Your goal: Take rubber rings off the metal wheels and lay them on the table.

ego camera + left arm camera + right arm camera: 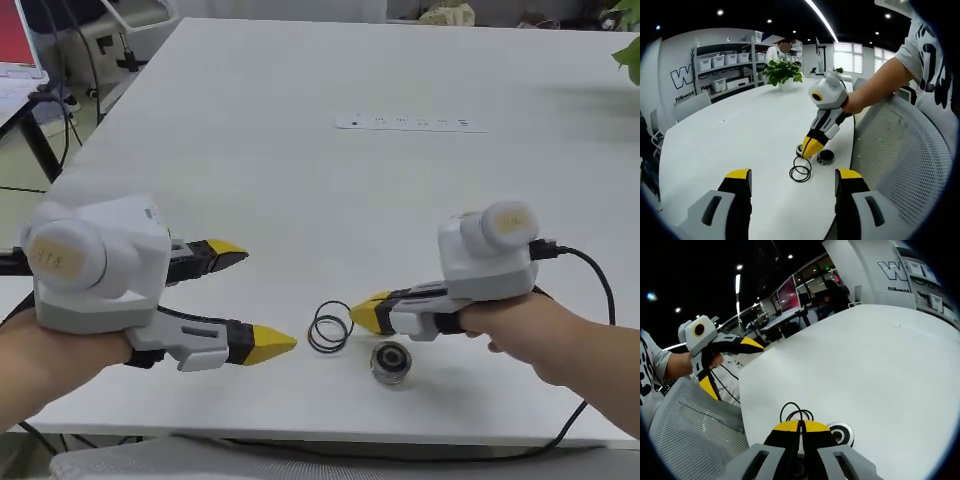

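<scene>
Near the front edge of the white desk, the left gripper hangs spread wide, empty. The right gripper is pressed closed; whether it pinches anything, I cannot tell. Just beside it stands 1 metal wheel, with loose rubber rings nearby. Likely next: steady the wheel and strip any remaining ring.

Near the counter's front edge, the rubber rings lie flat just left of and slightly behind the metal wheel, with the right gripper's tip at their right edge, the left gripper farther left, and a power strip well behind them.
</scene>
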`<act>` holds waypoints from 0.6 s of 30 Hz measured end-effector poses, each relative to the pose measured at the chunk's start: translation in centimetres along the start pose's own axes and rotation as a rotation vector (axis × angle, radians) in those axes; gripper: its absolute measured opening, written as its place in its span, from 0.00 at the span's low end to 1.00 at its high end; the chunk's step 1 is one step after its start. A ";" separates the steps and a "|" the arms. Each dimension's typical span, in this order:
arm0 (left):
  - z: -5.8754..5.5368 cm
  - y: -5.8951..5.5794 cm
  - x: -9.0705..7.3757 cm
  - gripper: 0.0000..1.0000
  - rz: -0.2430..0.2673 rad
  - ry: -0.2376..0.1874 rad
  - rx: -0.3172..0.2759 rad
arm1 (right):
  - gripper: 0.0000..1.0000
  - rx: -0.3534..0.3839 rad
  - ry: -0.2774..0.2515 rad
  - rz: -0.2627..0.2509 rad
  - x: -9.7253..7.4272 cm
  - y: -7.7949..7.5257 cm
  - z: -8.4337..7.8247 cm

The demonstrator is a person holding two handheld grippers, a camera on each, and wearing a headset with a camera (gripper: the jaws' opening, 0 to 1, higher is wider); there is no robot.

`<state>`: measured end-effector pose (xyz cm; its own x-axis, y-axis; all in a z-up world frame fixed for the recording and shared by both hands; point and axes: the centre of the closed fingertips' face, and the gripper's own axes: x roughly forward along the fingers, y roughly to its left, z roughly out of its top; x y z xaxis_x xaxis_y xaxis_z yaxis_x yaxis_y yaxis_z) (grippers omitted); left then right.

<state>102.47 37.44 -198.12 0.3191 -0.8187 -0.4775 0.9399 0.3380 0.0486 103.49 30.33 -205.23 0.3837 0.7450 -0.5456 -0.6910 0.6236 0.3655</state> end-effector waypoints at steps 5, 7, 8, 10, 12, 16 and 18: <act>-0.1 0.1 -0.1 0.65 0.004 -0.001 -0.006 | 0.00 -0.005 0.018 -0.008 0.4 -0.1 -0.6; -0.2 0.1 -0.2 0.65 0.006 -0.001 -0.008 | 0.00 -0.007 0.023 -0.012 0.6 -0.3 -0.7; -0.2 0.2 -0.2 0.65 0.008 0.000 -0.009 | 0.00 -0.007 0.025 -0.014 0.7 -0.3 -0.7; -0.3 0.2 -0.3 0.65 0.010 0.000 -0.010 | 0.00 -0.010 0.030 -0.016 0.9 -0.3 -0.8; -0.4 0.2 -0.4 0.65 0.012 0.002 -0.014 | 0.00 -0.021 0.039 -0.020 1.1 -0.2 -0.9; -0.6 0.3 -0.5 0.65 0.017 0.004 -0.020 | 0.00 -0.018 0.038 -0.026 1.2 -0.4 -0.8; -0.7 0.2 -0.6 0.65 0.017 0.006 -0.022 | 0.00 -0.016 0.038 -0.032 1.2 -0.6 -0.8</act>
<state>102.40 38.32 -198.44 0.3344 -0.8098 -0.4821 0.9314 0.3620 0.0379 103.86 30.71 -206.72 0.3821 0.7150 -0.5855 -0.6888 0.6427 0.3354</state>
